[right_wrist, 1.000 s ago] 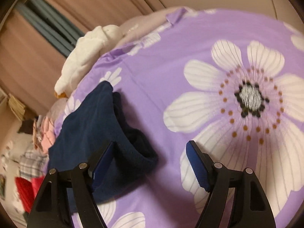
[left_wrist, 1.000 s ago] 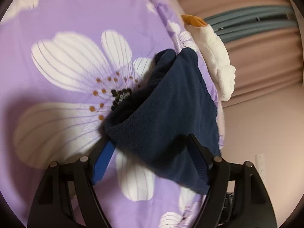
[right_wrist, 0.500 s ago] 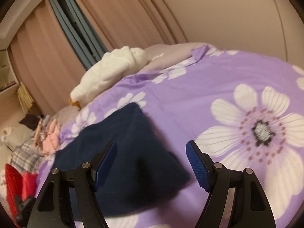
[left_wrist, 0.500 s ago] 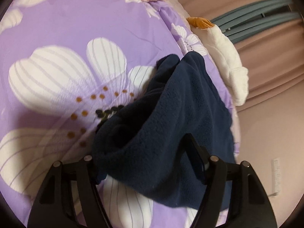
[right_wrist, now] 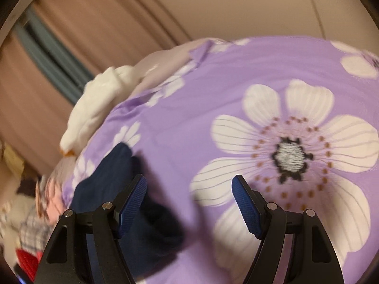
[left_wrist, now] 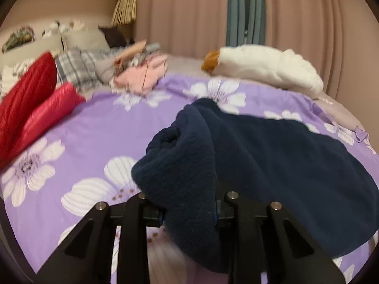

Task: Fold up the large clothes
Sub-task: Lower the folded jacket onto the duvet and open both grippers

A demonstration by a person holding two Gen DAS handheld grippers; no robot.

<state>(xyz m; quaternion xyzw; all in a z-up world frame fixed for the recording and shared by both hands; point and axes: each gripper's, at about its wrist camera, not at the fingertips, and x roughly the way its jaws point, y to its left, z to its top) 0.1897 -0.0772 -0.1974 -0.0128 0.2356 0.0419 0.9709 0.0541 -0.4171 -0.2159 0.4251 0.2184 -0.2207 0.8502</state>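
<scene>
A navy fleece garment (left_wrist: 272,156) lies bunched on the purple flowered bedspread (left_wrist: 99,127). My left gripper (left_wrist: 189,210) is shut on a thick fold of its near edge, and the cloth hides the fingertips. In the right wrist view the same navy garment (right_wrist: 113,179) lies at lower left, partly behind the left finger. My right gripper (right_wrist: 189,203) is open and empty above the bedspread (right_wrist: 236,82), near a large white flower print.
A white plush pillow with an orange tip (left_wrist: 265,66) lies at the bed's far edge. Pink and plaid clothes (left_wrist: 139,71) and red cushions (left_wrist: 30,94) are piled at the far left. Curtains (left_wrist: 189,14) hang behind the bed.
My left gripper has closed on the fleece fold and tilted up, so the room beyond the bed shows. My right gripper stayed open and swung back down over the bedspread.
</scene>
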